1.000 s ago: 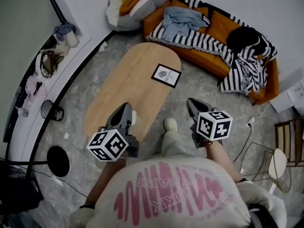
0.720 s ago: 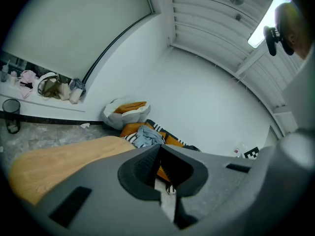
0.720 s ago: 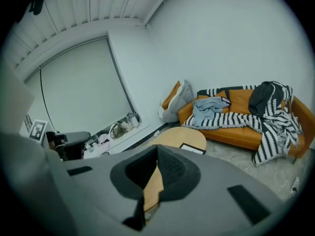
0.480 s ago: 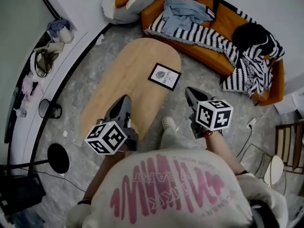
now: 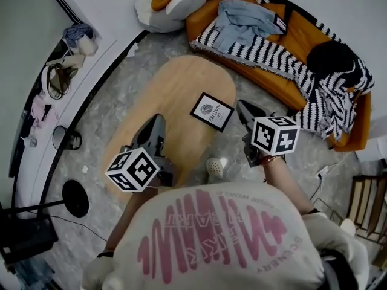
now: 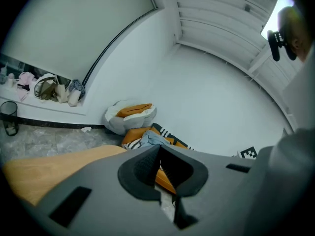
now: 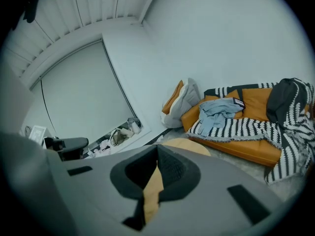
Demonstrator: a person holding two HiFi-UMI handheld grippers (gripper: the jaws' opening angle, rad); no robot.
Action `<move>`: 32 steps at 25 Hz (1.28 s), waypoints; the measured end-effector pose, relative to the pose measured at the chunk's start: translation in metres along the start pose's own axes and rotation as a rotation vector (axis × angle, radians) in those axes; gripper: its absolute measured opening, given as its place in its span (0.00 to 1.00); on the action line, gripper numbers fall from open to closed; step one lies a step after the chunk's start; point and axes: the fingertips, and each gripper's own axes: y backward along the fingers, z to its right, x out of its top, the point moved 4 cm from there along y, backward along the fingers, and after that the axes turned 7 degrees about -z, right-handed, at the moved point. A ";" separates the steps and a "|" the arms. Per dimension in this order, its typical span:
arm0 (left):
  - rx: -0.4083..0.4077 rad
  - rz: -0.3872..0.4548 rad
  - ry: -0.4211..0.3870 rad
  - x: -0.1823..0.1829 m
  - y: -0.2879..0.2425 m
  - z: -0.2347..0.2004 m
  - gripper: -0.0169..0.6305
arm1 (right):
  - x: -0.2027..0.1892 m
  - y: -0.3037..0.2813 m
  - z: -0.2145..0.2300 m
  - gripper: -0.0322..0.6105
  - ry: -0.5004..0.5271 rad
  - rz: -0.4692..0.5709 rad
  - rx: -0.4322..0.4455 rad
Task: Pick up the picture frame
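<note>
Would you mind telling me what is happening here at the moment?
A person holding a gripper in each hand stands at the oval wooden table, where the black-framed picture lies flat. The left gripper and right gripper are both shut and empty, hovering short of the frame; nothing is picked up yet.

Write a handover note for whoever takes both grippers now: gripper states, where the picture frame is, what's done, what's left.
Left gripper: fingers shut, empty, over the oval light-wood table.
Right gripper: fingers shut, empty, near the black-bordered picture frame.
Frame lies flat on the table's right side, untouched.
Done: nothing yet. Left: open fingers, grasp and lift the frame.
</note>
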 end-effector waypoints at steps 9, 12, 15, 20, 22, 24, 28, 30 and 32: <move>0.068 -0.011 0.064 0.007 -0.048 -0.020 0.03 | 0.030 -0.049 0.034 0.06 0.012 -0.058 0.044; 0.092 -0.046 0.077 -0.003 -0.067 -0.025 0.03 | 0.022 -0.066 0.047 0.06 -0.009 -0.105 0.059; 0.110 -0.067 0.106 -0.012 -0.081 -0.033 0.03 | 0.009 -0.085 0.058 0.06 -0.051 -0.153 0.077; 0.163 -0.122 0.175 -0.038 -0.103 -0.049 0.03 | -0.019 -0.110 0.081 0.06 -0.132 -0.224 0.092; 0.184 -0.148 0.188 -0.050 -0.112 -0.055 0.03 | -0.033 -0.119 0.089 0.06 -0.151 -0.256 0.094; 0.195 -0.176 0.196 -0.061 -0.120 -0.060 0.03 | -0.046 -0.129 0.097 0.06 -0.172 -0.286 0.093; 0.213 -0.230 0.220 -0.081 -0.131 -0.073 0.03 | -0.071 -0.151 0.108 0.06 -0.210 -0.341 0.091; 0.230 -0.255 0.231 -0.092 -0.134 -0.081 0.03 | -0.084 -0.162 0.114 0.06 -0.230 -0.367 0.089; 0.273 -0.266 0.253 -0.102 -0.136 -0.094 0.03 | -0.096 -0.172 0.121 0.06 -0.246 -0.391 0.090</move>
